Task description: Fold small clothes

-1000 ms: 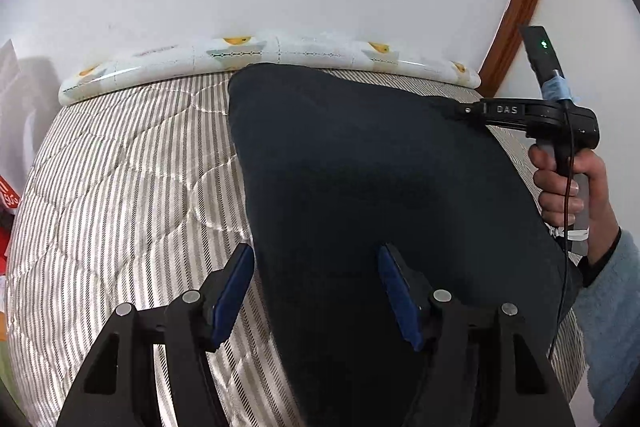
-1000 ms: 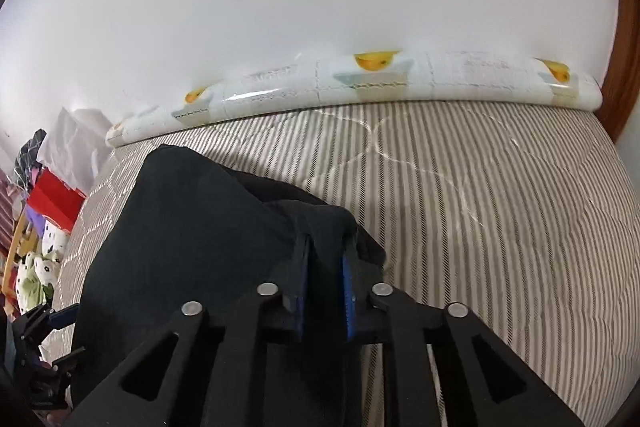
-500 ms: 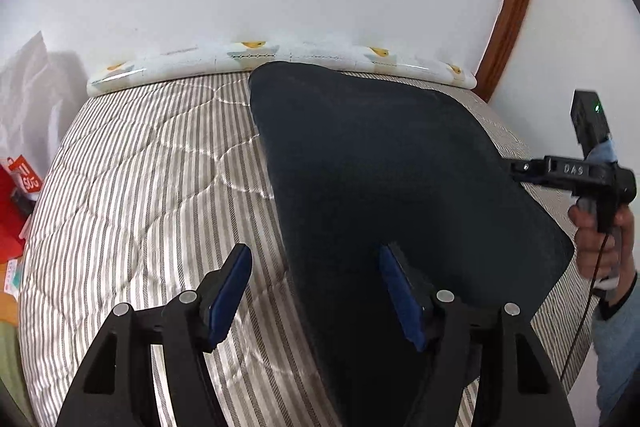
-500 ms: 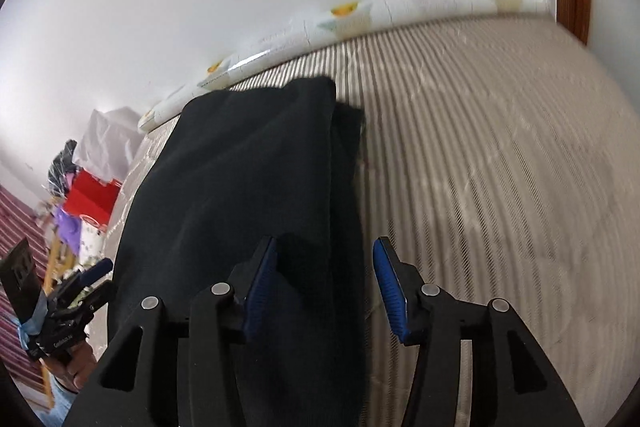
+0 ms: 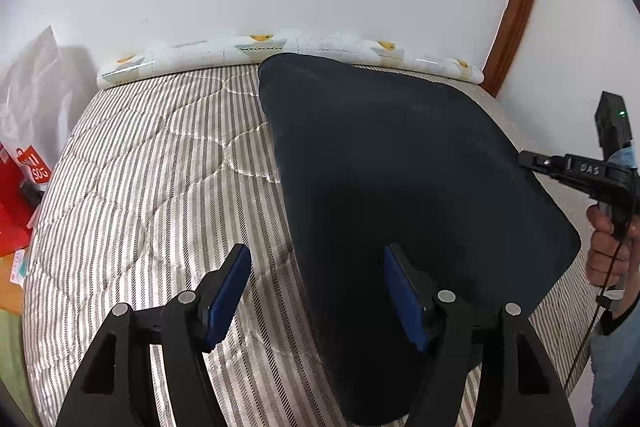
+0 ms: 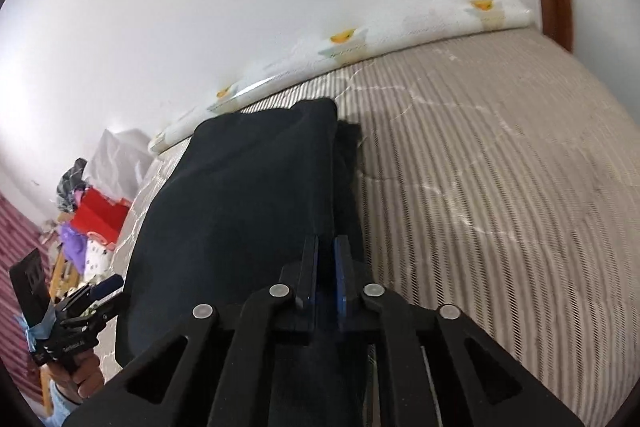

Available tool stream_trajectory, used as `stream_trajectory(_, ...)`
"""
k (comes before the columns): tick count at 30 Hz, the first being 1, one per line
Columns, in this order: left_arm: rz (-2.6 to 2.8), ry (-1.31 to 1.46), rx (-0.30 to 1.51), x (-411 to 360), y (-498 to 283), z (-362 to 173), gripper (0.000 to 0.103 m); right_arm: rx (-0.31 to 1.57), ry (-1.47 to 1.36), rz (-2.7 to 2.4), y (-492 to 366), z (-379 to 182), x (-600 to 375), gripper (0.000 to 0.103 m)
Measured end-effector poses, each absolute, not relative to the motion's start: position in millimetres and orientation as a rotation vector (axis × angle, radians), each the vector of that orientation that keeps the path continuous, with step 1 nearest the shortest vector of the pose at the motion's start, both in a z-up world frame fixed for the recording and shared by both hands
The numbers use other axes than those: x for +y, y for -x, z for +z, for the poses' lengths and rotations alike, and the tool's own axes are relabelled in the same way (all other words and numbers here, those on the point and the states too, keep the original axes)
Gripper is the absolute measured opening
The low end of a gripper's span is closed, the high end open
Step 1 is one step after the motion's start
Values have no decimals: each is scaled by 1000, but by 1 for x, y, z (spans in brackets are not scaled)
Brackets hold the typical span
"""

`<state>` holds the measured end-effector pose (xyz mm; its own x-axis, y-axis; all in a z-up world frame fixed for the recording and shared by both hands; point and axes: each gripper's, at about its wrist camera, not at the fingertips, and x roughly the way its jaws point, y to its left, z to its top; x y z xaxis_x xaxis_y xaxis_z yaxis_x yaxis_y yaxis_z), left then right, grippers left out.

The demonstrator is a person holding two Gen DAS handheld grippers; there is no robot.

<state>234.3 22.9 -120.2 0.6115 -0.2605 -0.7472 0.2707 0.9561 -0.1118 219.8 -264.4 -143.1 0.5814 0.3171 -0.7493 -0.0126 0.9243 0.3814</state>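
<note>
Garment: dark garment (image 5: 400, 187) lies flat on the striped bed (image 5: 152, 179), apparently part-folded.
Left tool (image 5: 316, 291): wide, straddling the garment's near-left edge, not gripping.
Right tool (image 6: 325, 271): just narrowed; whether it pinches the garment's right edge, cannot tell.

1. The right gripper (image 6: 325, 273) has just been closing; its blue pads stand nearly together above the dark garment's (image 6: 248, 195) folded right edge.
2. The garment lies on the striped quilted mattress (image 6: 500, 167).
3. The left gripper (image 6: 102, 293) appears lower left, in a hand (image 6: 82, 379).
</note>
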Motion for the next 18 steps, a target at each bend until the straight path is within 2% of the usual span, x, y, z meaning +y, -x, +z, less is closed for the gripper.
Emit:
stream_trajectory(2, -307, -8, 863, 24, -231, -121, 66, 926, -339, 183, -212, -138, -266, 11)
stream_trajectory(6, -313, 5, 869, 27, -222, -123, 66, 923, -312, 187, -185, -135, -265, 31)
stream_trajectory(11, -331, 18, 875, 30, -208, -122, 66, 956, -329, 181, -164, -148, -272, 39)
stream_trajectory(13, -338, 26, 881, 31, -203, -123, 66, 964, -365, 184, -163, -155, -275, 39)
stream_trajectory(14, -341, 29, 882, 32, -201, -124, 66, 972, -381, 186, -164, -158, -276, 38)
stream_trajectory(16, -341, 38, 877, 34, -195, -127, 66, 977, -446, 224, -164, -161, -279, 17)
stream_trajectory(17, -339, 44, 877, 35, -194, -128, 66, 956, -461, 238, -161, -157, -281, 4)
stream_trajectory(18, -339, 56, 882, 37, -191, -130, 67, 924, -459, 229, -157, -152, -284, 4)
